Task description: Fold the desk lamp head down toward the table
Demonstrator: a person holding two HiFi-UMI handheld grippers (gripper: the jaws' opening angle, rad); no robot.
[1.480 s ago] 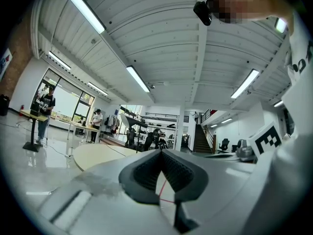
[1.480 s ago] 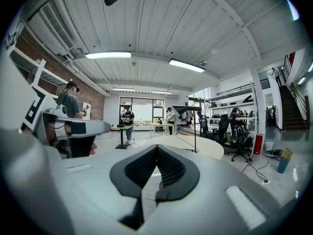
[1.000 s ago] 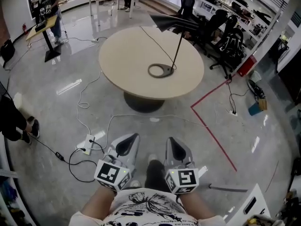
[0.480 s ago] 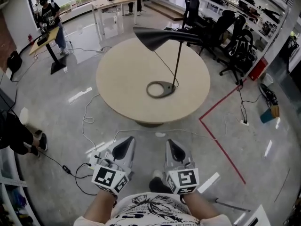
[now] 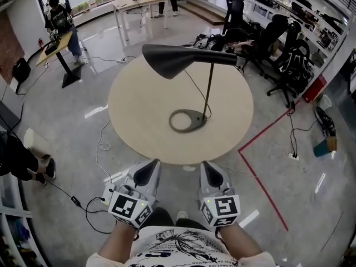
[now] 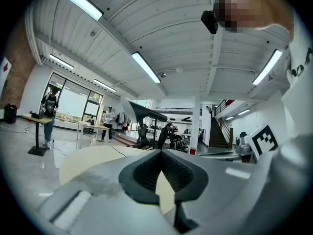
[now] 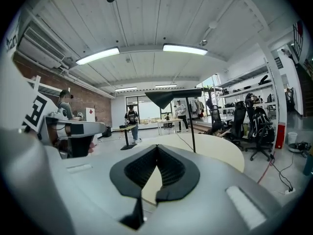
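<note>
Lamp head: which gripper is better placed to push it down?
Left, probably: the lamp head hangs in line with the left gripper; the right gripper faces the pole. Both are shut and empty.

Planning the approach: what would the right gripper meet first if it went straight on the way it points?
Probably the near edge of the round table, straight ahead of the right gripper. If it clears the tabletop, the lamp stem stands just right of that line; height is hard to judge.

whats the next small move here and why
Probably bring the right gripper up toward the lamp head and open its jaws: it and the left gripper sit low, short of the table, jaws together on nothing, and the head is raised, untouched.
</note>
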